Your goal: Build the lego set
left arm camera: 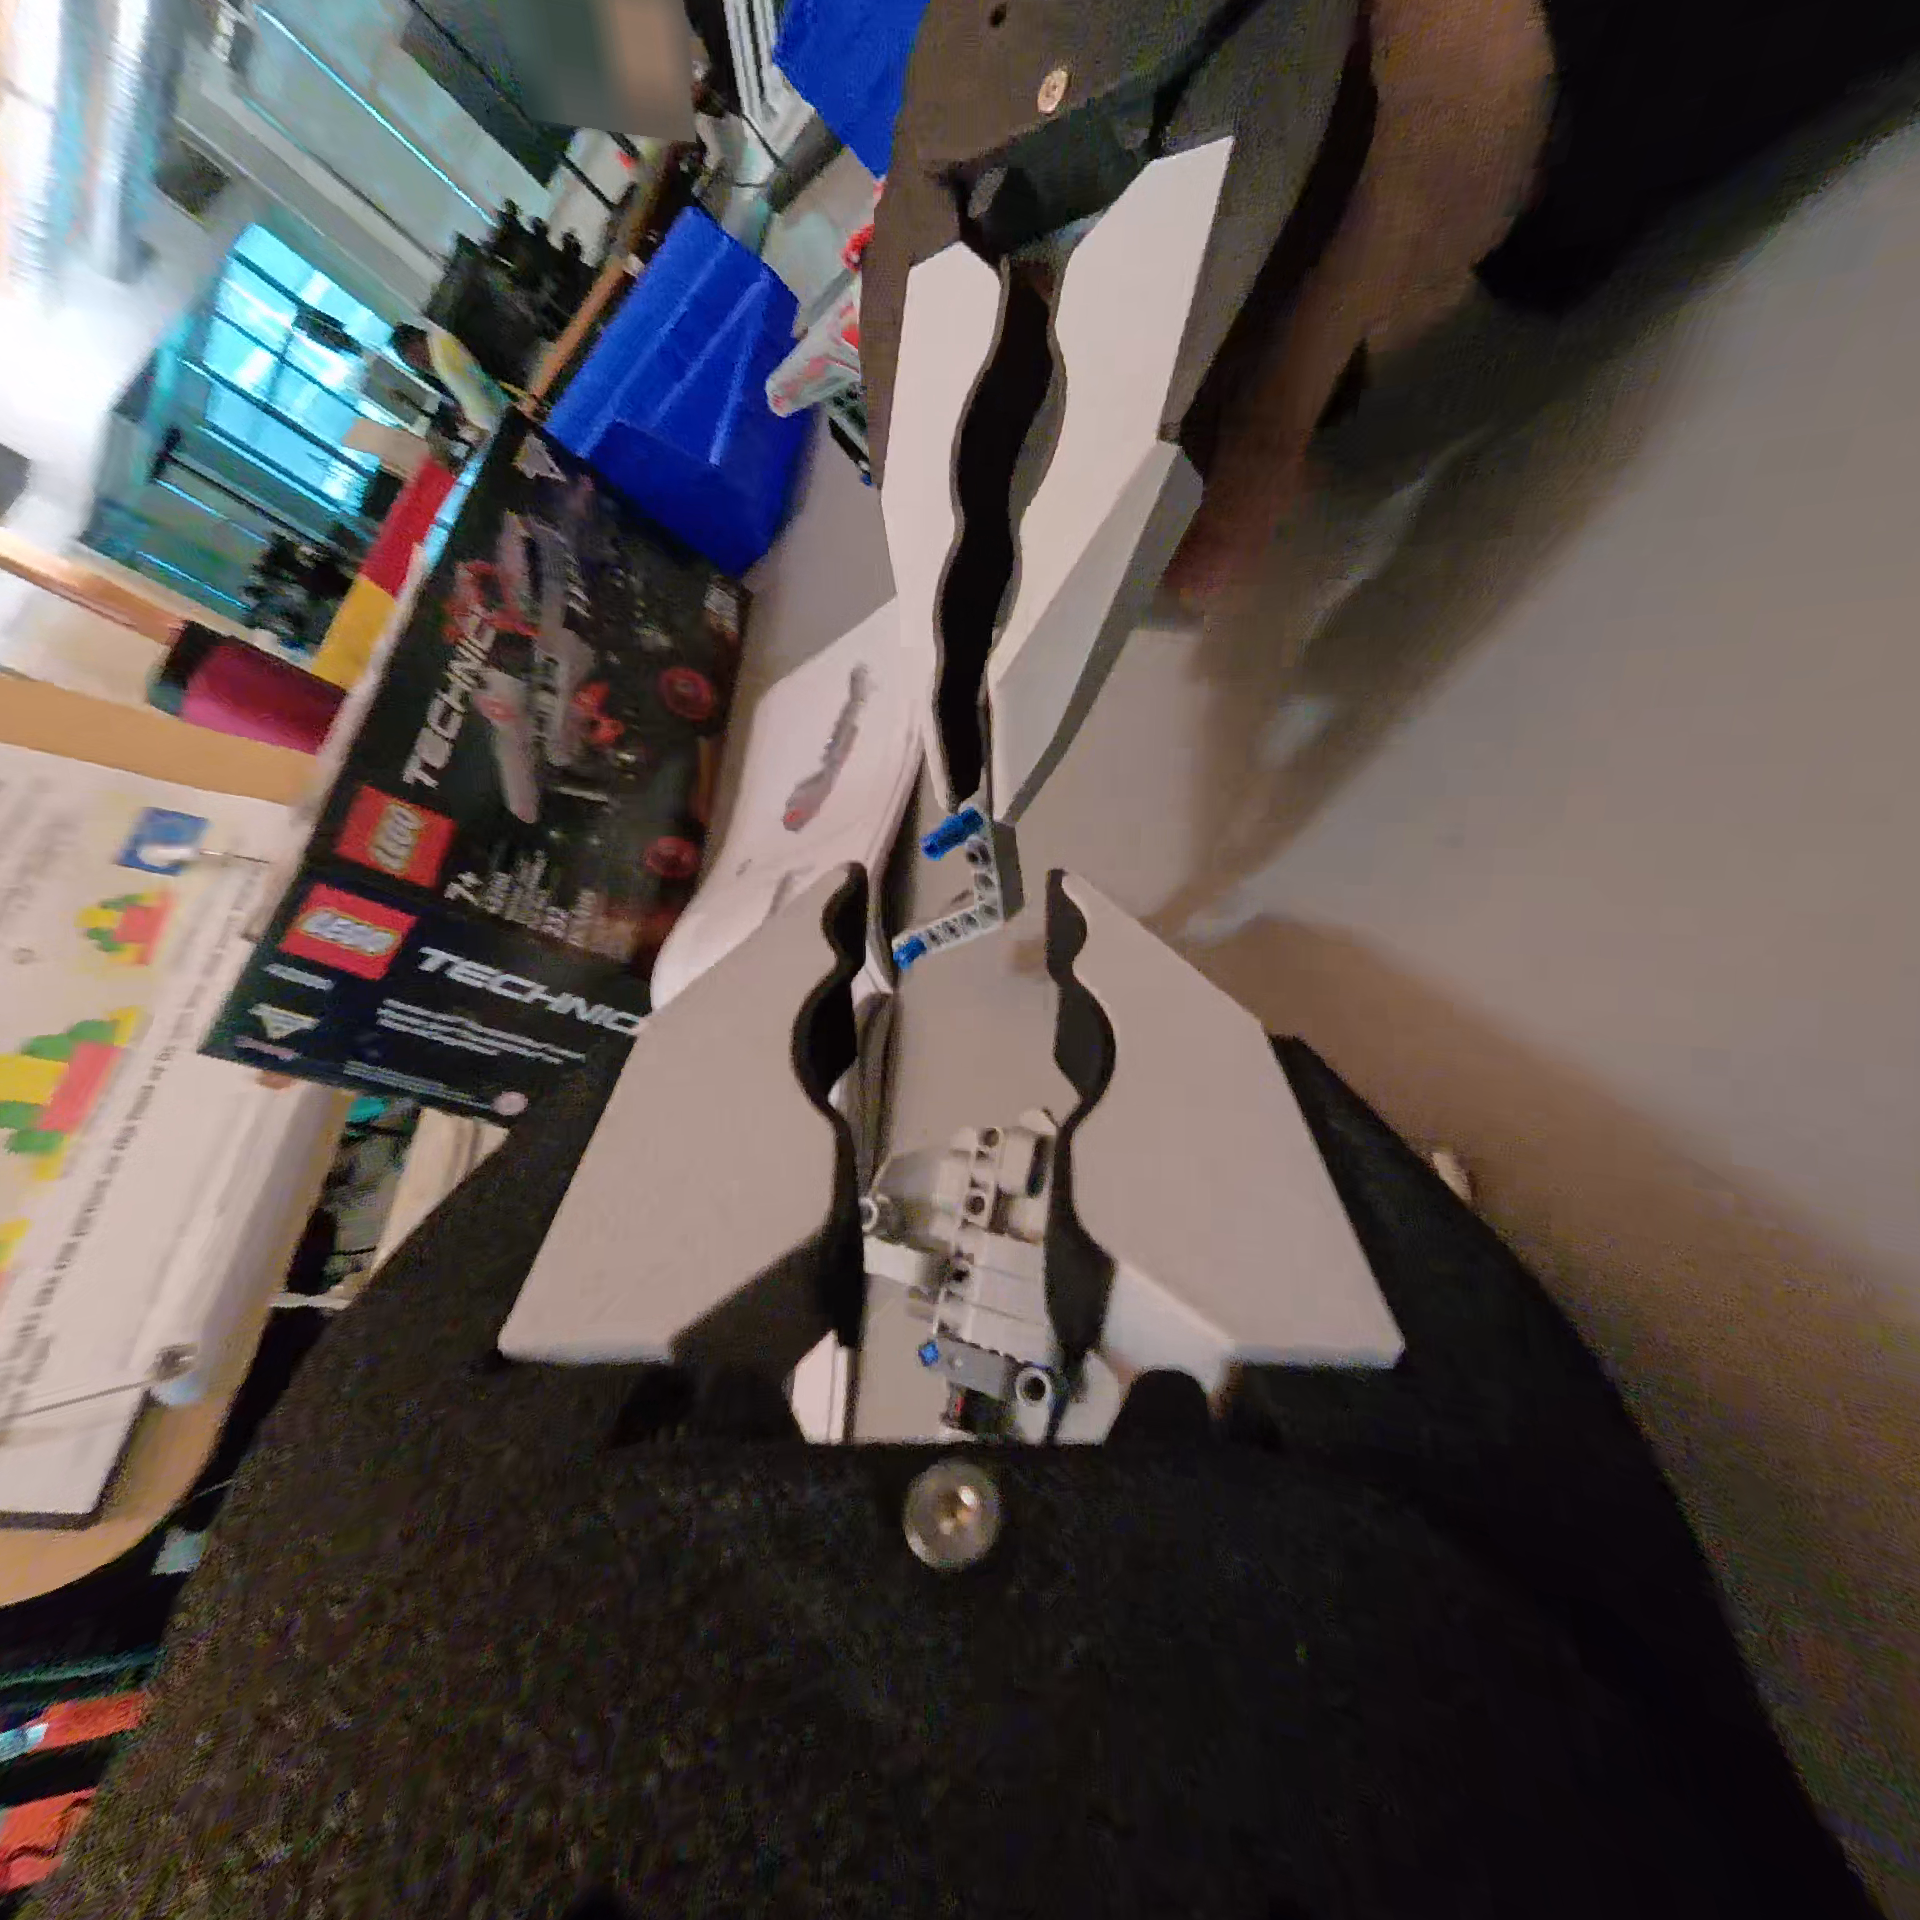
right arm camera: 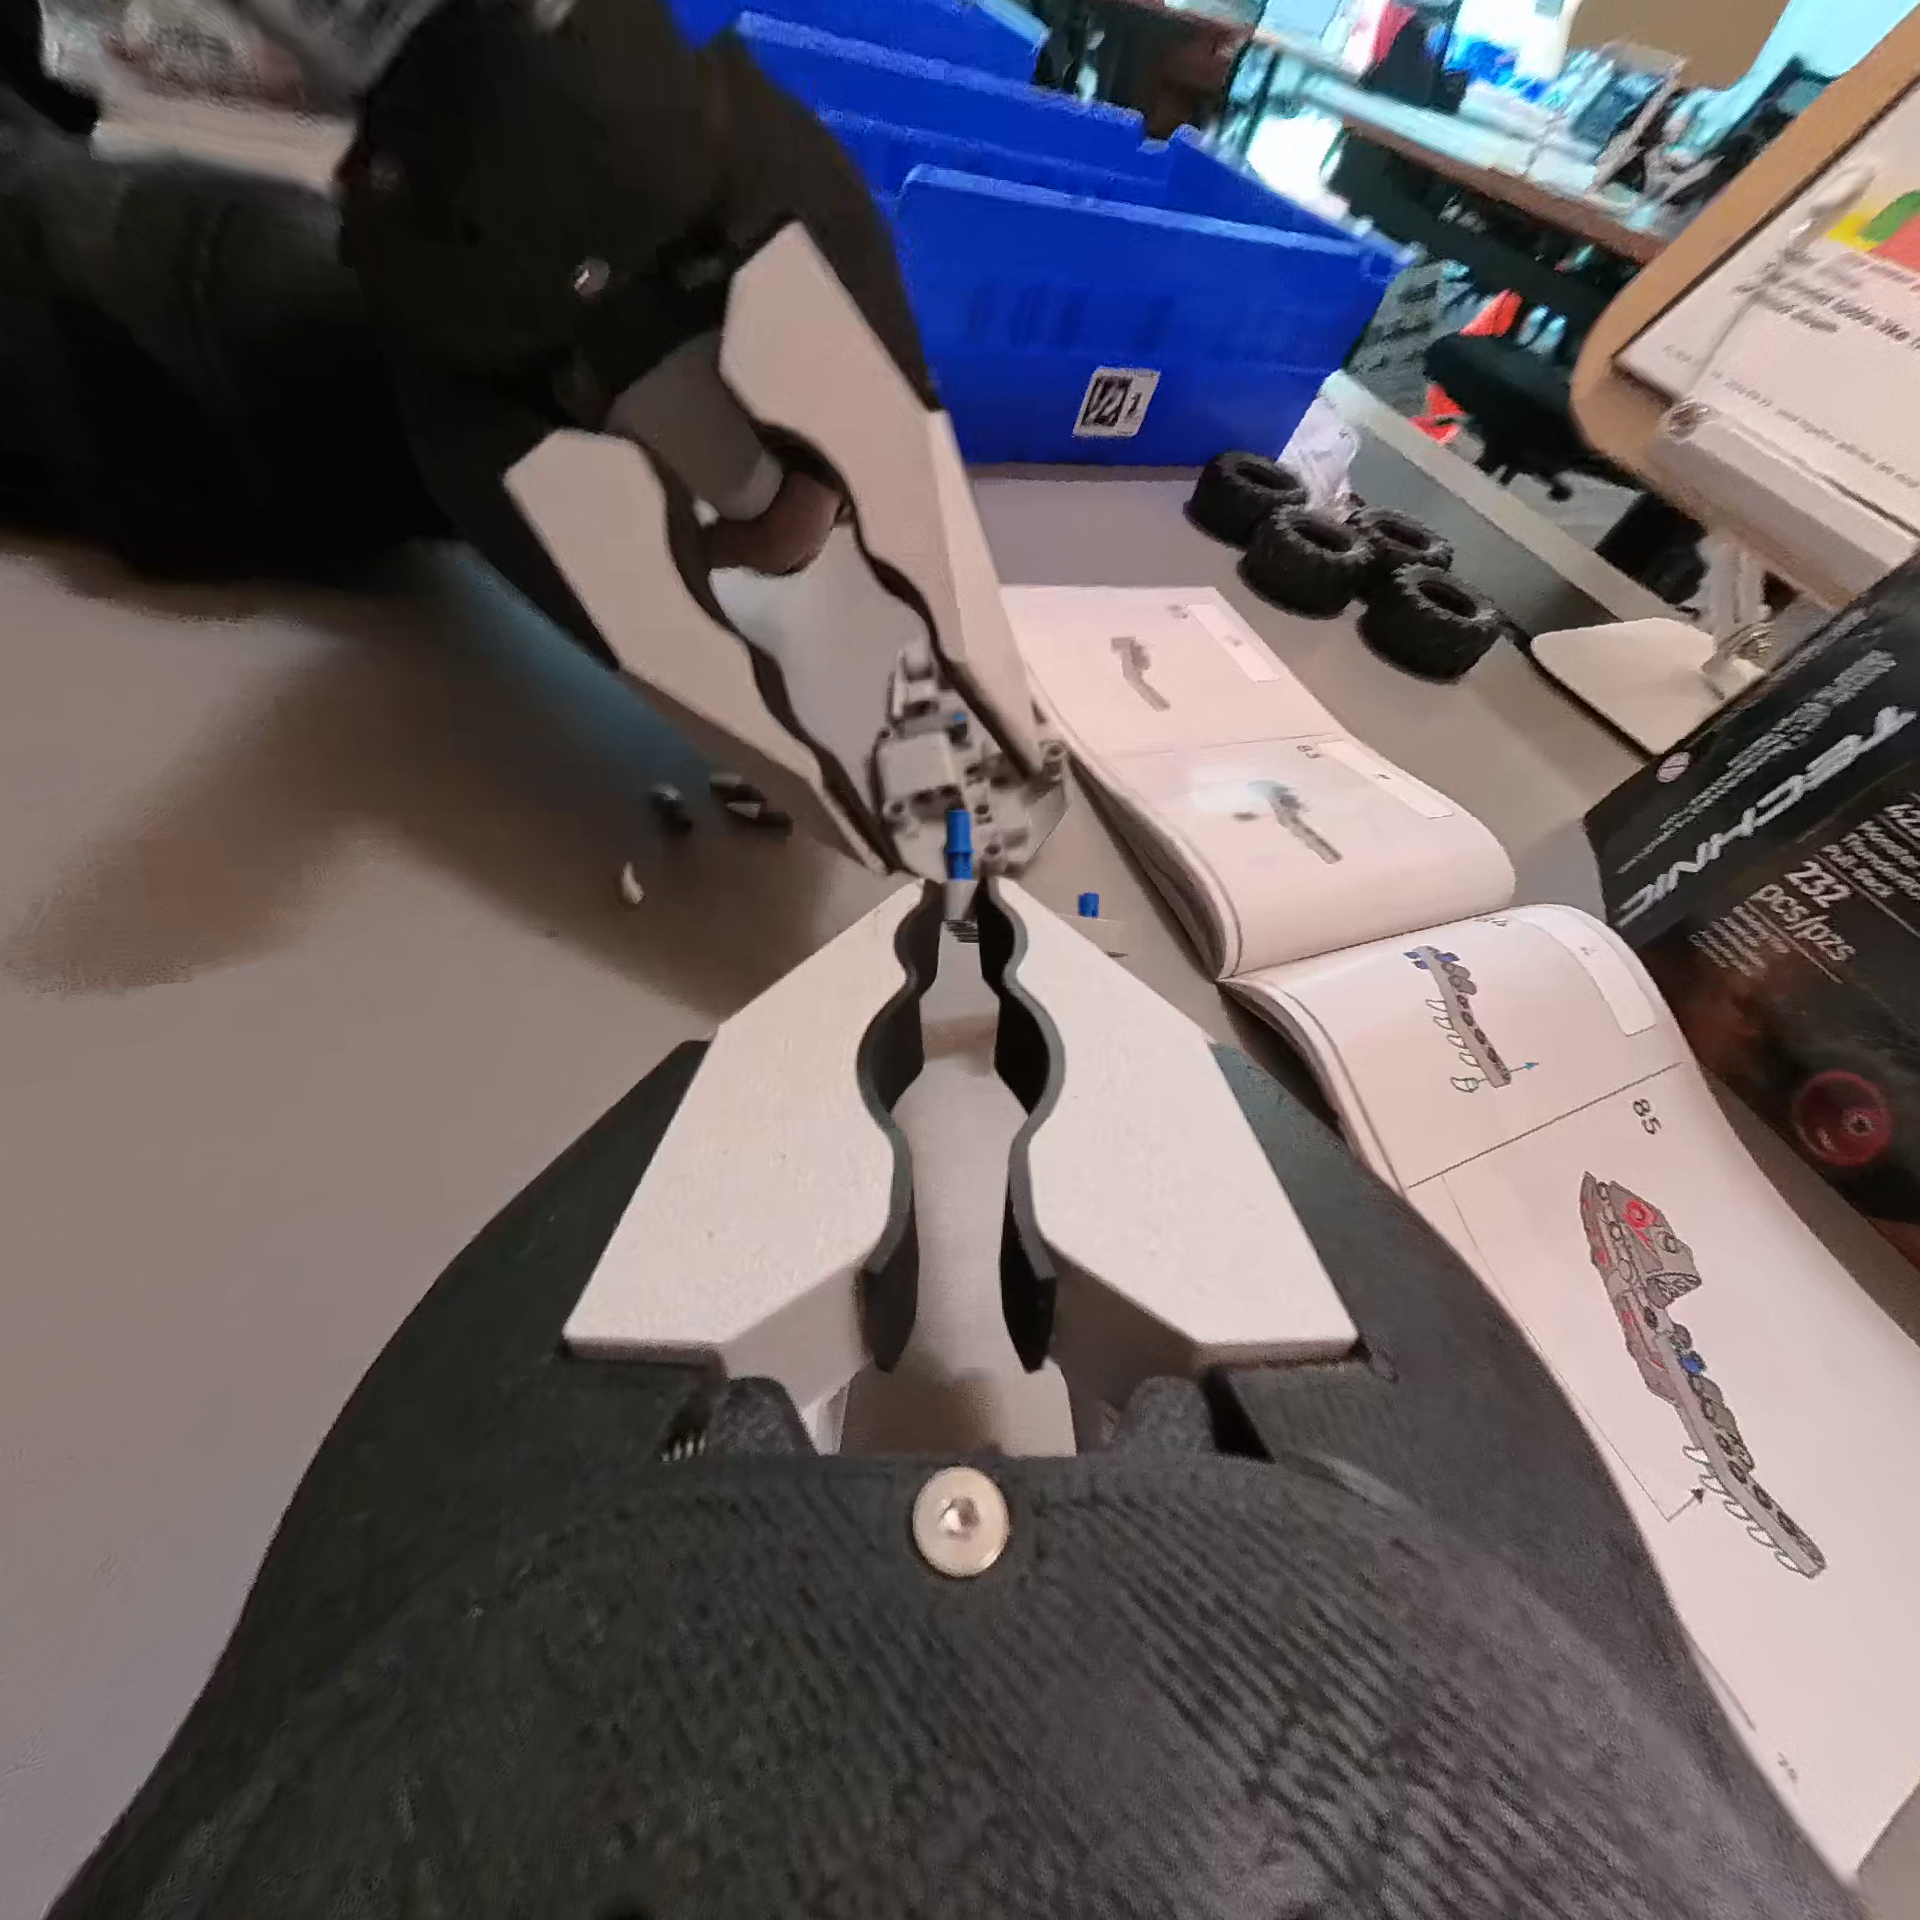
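Observation:
My left gripper [left arm camera: 958, 879] is shut on a grey lego assembly [left arm camera: 977, 1236] that sits deep between its jaws. My right gripper [left arm camera: 966, 795] comes from above, shut on a grey L-shaped beam [left arm camera: 992, 883] with two blue pins. The beam hangs between the left gripper's fingertips, just above the assembly. In the right wrist view my right gripper [right arm camera: 956, 891] pinches the beam at its tips, one blue pin [right arm camera: 958, 836] pointing at the assembly [right arm camera: 925, 774]. The left gripper [right arm camera: 961, 816] holds the assembly there, tilted down from the upper left.
An open instruction booklet [right arm camera: 1299, 800] lies right of the grippers. The black lego box [left arm camera: 499, 831] stands beyond it, also in the right wrist view [right arm camera: 1787, 831]. Blue bins [right arm camera: 1091, 270] and several black tyres [right arm camera: 1351, 561] sit at the back. Small loose pieces [right arm camera: 727, 802] lie on the grey table [right arm camera: 312, 935].

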